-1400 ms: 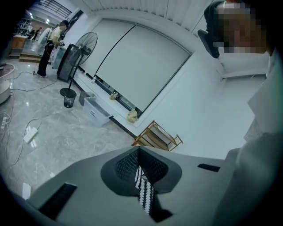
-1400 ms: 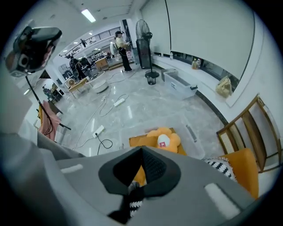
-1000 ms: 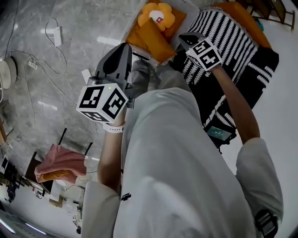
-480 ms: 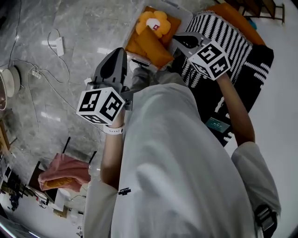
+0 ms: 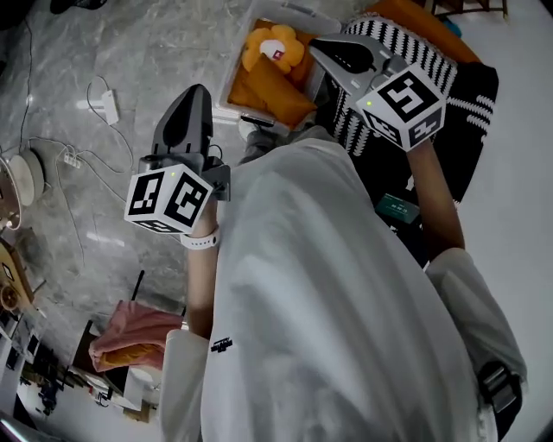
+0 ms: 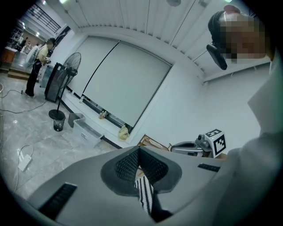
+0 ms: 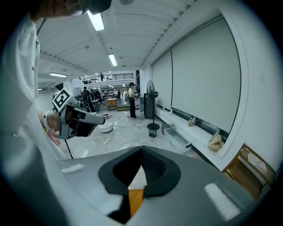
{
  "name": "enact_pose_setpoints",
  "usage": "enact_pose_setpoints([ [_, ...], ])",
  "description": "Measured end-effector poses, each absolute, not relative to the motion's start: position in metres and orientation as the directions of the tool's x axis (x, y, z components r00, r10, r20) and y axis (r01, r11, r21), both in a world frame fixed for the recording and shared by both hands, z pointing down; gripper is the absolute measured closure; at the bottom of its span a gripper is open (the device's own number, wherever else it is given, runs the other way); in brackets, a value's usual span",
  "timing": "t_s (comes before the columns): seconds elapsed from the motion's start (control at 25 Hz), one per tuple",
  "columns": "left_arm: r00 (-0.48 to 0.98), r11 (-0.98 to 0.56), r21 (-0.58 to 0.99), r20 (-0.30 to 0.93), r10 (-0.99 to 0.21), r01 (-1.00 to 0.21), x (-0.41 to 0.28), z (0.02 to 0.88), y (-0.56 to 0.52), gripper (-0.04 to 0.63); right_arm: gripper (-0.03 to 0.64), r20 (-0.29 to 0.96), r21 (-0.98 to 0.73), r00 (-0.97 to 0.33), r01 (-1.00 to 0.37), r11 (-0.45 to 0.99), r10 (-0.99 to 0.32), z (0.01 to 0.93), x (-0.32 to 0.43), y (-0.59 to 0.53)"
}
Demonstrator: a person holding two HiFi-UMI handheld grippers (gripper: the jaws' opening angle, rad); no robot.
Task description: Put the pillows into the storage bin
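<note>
The white storage bin (image 5: pixel 230 76) stands on the grey floor at the top of the head view. It holds orange pillows (image 5: pixel 278 82) and a yellow flower-shaped pillow (image 5: pixel 273 43). A black-and-white striped pillow (image 5: pixel 425 47) lies right of the bin, with another orange pillow (image 5: pixel 406 13) beyond it. My right gripper (image 5: pixel 316 45) hangs shut and empty above the bin's right edge. My left gripper (image 5: pixel 197 89) is held left of the bin, its jaws meeting with nothing between them. Past the right gripper (image 7: pixel 142 150) a strip of orange shows; past the left gripper (image 6: pixel 138 149) a striped patch shows.
White cables and a plug block (image 5: pixel 108 104) trail over the floor at left, near a round white device (image 5: pixel 13 177). A pink cloth (image 5: pixel 130 324) lies on a rack at bottom left. A black-and-white patterned blanket (image 5: pixel 471 129) spreads at right. A fan (image 6: pixel 66 70) and a clear bin (image 6: pixel 86 132) stand by the far wall.
Both grippers have risen, the right one much more, lifting away from the striped pillow toward the camera. Both stay shut and empty.
</note>
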State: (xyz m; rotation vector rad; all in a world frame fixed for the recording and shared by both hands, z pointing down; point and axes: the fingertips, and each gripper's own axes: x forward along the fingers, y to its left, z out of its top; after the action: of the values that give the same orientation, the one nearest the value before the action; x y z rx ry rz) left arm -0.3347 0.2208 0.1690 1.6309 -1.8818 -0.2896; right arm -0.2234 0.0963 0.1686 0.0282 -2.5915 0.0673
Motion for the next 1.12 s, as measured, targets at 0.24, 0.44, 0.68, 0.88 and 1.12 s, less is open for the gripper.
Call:
enact_pose_setpoints([
  [0.24,-0.035,0.165,0.489,0.264,-0.964,-0.857,-0.331,0.142,0.22,0.588,0.604,0.423,0.021,-0.901,-0.098,0.995,-0.098,0.119,-0.209,0.096],
  [0.44,-0.018,0.136,0.478,0.243,-0.97,-0.868,-0.332,0.133,0.218,0.588,0.604,0.355,0.057,-0.921,-0.152,0.987,-0.162,0.096,-0.195,0.097],
  [0.68,-0.009,0.106,0.455,0.21,-0.978,-0.884,-0.333,0.117,0.22,0.588,0.604,0.22,0.027,-0.927,-0.306,0.952,-0.304,0.074,-0.177,0.095],
  [0.88,0.014,0.063,0.431,0.173,-0.985,-0.9,-0.325,0.097,0.214,0.588,0.604,0.206,0.024,-0.927,-0.314,0.949,-0.312,0.063,-0.169,0.105],
  [1.12,0.043,0.027,0.414,0.159,-0.986,-0.91,-0.314,0.091,0.208,0.588,0.604,0.195,0.026,-0.934,-0.301,0.953,-0.3,0.056,-0.171,0.112],
])
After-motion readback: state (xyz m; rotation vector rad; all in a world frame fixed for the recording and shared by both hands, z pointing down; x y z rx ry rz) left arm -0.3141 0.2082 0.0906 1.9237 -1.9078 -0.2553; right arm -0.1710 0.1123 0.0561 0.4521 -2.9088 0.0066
